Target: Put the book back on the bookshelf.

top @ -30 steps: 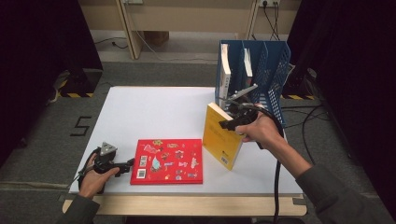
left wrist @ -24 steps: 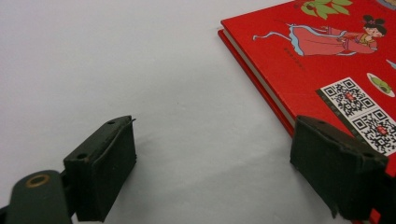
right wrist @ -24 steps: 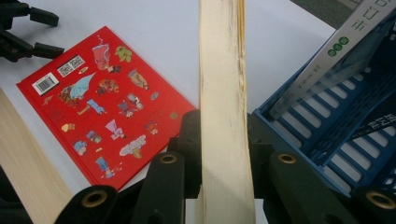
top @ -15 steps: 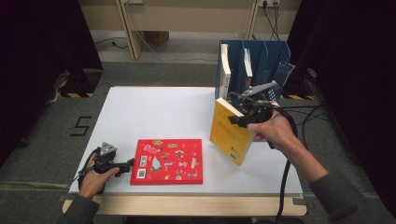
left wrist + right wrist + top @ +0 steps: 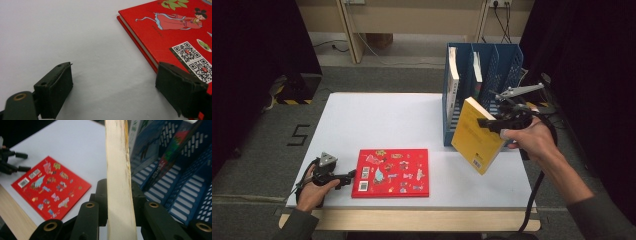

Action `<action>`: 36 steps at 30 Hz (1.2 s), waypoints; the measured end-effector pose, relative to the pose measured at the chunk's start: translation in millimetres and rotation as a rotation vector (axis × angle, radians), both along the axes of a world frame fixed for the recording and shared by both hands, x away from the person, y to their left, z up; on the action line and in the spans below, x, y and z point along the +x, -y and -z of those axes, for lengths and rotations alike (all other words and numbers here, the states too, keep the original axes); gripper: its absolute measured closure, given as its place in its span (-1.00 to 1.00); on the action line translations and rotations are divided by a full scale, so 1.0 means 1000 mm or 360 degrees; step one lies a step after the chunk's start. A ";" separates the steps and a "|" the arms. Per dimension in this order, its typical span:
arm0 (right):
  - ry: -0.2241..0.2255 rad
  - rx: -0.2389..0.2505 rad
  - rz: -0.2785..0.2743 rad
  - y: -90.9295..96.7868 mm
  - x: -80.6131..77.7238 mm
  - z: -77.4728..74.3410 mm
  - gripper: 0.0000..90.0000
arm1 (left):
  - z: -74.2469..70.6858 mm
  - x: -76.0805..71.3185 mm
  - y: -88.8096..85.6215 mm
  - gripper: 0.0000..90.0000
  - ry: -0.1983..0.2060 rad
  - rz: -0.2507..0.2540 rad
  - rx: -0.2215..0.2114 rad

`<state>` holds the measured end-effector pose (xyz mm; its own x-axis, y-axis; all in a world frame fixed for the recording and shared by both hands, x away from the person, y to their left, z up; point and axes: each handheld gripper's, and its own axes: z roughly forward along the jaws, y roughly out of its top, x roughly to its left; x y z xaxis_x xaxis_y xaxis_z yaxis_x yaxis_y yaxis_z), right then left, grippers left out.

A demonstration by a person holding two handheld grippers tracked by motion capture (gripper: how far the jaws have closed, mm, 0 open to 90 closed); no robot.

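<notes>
High view: right gripper clamped on yellow book, tilted, lifted off the counter just in front of the blue rack. Left gripper view: jaws wide open beside red book, nothing gripped. Right gripper view: jaws pinching yellow book's page edge.

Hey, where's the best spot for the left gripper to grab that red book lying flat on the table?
Take the red book by its near-left edge, coming in level from the left gripper side. It lies flat, so only its thin edges offer a pinch, and the open jaws already flank that corner.
</notes>
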<state>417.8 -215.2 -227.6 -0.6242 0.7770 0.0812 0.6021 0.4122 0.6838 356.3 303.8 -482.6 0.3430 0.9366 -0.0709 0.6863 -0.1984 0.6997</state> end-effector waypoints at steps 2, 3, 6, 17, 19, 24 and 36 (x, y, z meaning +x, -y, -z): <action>0.0027 0.0057 0.0028 0.008 0.001 -0.005 0.67 | 0.000 0.000 0.000 -0.70 0.0000 0.0000 0.0001; 0.0039 0.0083 0.0048 0.012 0.001 -0.008 0.67 | 0.000 0.000 0.000 -0.70 0.0000 -0.0001 0.0001; 0.0066 0.0116 0.0099 0.022 0.001 -0.015 0.67 | 0.000 0.000 0.000 -0.70 0.0001 -0.0001 0.0002; 0.0184 0.0139 0.0283 0.056 0.009 -0.034 0.67 | 0.000 0.000 0.000 -0.71 -0.0001 -0.0001 0.0004; 0.0207 0.0156 0.0330 0.061 0.013 -0.036 0.67 | 0.000 0.000 0.000 -0.71 -0.0001 -0.0001 0.0005; 0.0257 0.0195 0.0401 0.069 0.026 -0.038 0.67 | 0.000 0.000 0.000 -0.71 0.0000 -0.0002 0.0005; 0.0279 0.0261 0.0522 0.072 0.061 -0.027 0.67 | 0.000 0.000 0.000 -0.71 -0.0001 -0.0001 0.0003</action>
